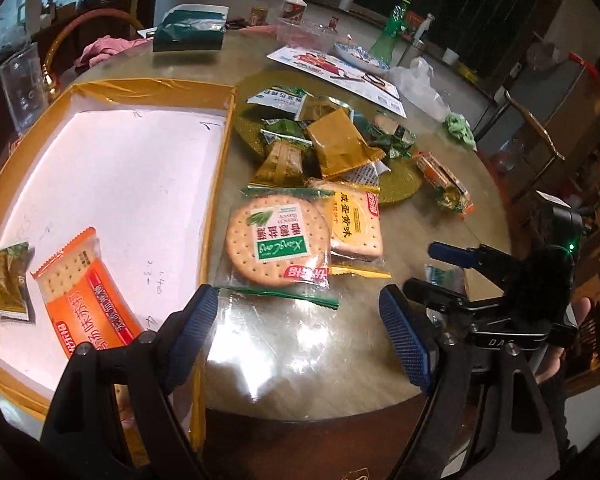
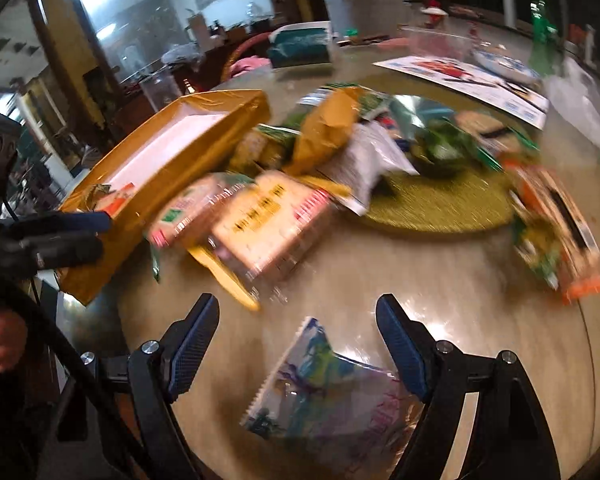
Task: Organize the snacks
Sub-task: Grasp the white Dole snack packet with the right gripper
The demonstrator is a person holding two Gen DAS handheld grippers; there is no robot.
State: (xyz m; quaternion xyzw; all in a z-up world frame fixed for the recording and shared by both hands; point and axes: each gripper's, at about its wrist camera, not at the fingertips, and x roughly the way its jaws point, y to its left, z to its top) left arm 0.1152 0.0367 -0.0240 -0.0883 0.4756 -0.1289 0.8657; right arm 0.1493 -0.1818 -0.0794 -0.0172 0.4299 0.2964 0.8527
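The round glossy table (image 1: 300, 360) is cut off at its near edge, and the right wrist view is smeared by blur, so labels there are unreadable. The shallow gold-walled box (image 1: 148, 88), white inside, holds two packets: an orange cracker pack (image 1: 84, 292) and a small olive sachet (image 1: 8, 280) at nine o'clock. The loose snack pile (image 1: 324, 140) sits at one o'clock. A crinkly pale packet (image 2: 324, 392) lies between the right gripper (image 2: 296, 344) fingers, untouched. The left gripper (image 1: 300, 320) is spread wide, empty.
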